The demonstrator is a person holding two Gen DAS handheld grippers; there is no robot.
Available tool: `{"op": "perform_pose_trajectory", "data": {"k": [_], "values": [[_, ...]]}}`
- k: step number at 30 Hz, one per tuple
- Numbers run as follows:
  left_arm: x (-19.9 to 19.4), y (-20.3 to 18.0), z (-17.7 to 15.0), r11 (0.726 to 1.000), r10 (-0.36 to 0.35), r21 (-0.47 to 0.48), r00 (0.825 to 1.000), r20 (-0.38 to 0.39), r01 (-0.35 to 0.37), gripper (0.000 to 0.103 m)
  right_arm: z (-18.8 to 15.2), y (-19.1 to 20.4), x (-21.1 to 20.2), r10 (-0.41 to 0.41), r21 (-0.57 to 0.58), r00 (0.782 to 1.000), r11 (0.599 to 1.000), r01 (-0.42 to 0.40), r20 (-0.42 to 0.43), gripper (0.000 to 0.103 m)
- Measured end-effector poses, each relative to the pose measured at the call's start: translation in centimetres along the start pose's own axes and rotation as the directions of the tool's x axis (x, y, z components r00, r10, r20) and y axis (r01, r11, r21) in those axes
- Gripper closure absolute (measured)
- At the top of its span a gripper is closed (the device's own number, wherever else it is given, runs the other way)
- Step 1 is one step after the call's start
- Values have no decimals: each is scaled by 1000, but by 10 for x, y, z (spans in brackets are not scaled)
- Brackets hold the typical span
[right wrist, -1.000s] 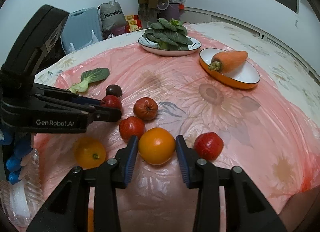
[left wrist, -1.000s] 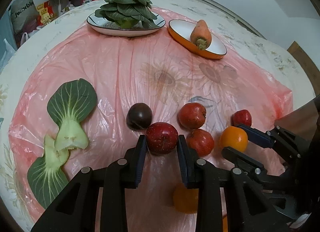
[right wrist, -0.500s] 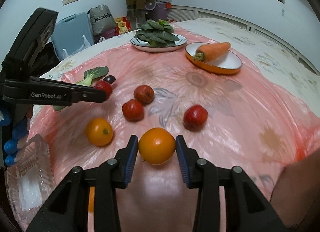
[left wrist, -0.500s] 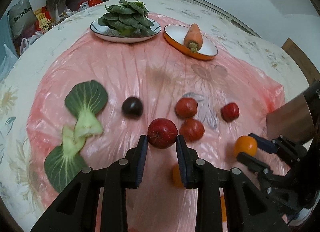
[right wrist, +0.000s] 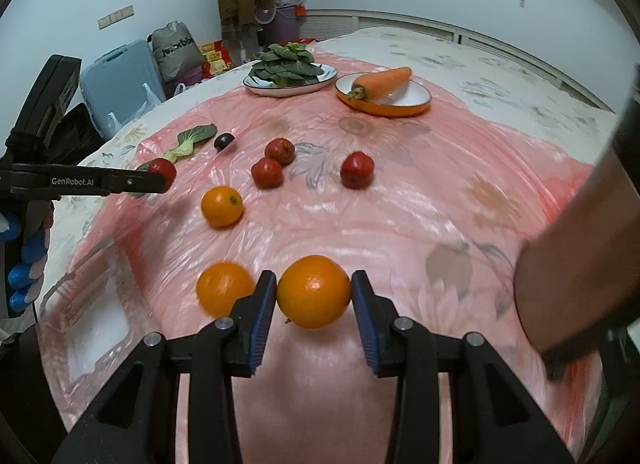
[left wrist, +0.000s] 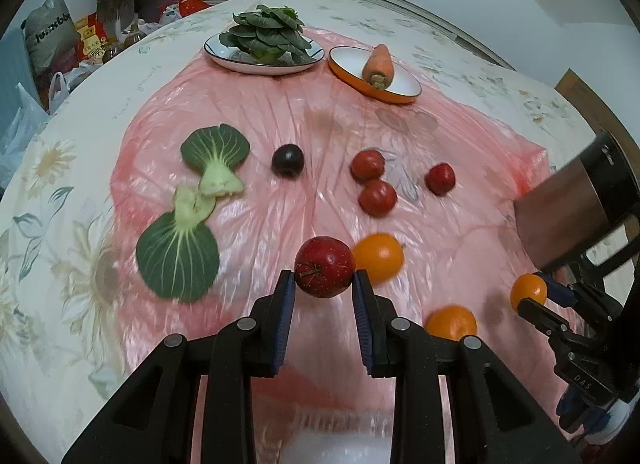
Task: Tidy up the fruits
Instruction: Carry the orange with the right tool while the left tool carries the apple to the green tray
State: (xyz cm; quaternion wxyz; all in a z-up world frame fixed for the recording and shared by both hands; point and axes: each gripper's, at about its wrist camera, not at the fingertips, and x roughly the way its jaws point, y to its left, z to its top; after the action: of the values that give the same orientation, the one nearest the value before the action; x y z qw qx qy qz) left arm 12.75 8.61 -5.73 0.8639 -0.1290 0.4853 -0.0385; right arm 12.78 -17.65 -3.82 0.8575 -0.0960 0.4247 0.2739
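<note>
My left gripper [left wrist: 324,288] is shut on a red apple [left wrist: 325,272] and holds it above the pink plastic sheet [left wrist: 280,112]. My right gripper [right wrist: 314,296] is shut on an orange [right wrist: 314,291], also lifted; it shows in the left wrist view [left wrist: 528,291] too. Two loose oranges [right wrist: 221,206] [right wrist: 224,287] lie on the sheet. Three small red fruits [right wrist: 357,169] [right wrist: 279,151] [right wrist: 267,172] and a dark plum [right wrist: 223,140] lie farther out.
A plate of greens [left wrist: 264,50] and an orange dish with a carrot [left wrist: 374,70] stand at the far side. Two bok choy leaves [left wrist: 192,208] lie at the left. A clear plastic tray [right wrist: 92,308] sits near the front left edge.
Both grippers have pulled back toward the near edge and risen, carrying the apple and the orange. The fruits on the sheet look farther away.
</note>
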Motion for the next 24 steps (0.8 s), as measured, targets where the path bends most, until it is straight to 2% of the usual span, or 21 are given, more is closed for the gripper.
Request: {"op": "perform_pose_trajectory", "data": {"k": [10,17,24], "values": [[-29,-32,-28,997,-38,67,999,-4,38,78,-40,0,-47,-45,61,999,997,45,0,36],[-40,-80,-46,985,-101,140,995,-22,104,78,-68,-15,-85,-94,117,995,989,92,10,36],[-44,-144,-62,955,-178,231,982,-56,186,78,-103,-49,-126,-173,189,985,967,169,6,36]]}}
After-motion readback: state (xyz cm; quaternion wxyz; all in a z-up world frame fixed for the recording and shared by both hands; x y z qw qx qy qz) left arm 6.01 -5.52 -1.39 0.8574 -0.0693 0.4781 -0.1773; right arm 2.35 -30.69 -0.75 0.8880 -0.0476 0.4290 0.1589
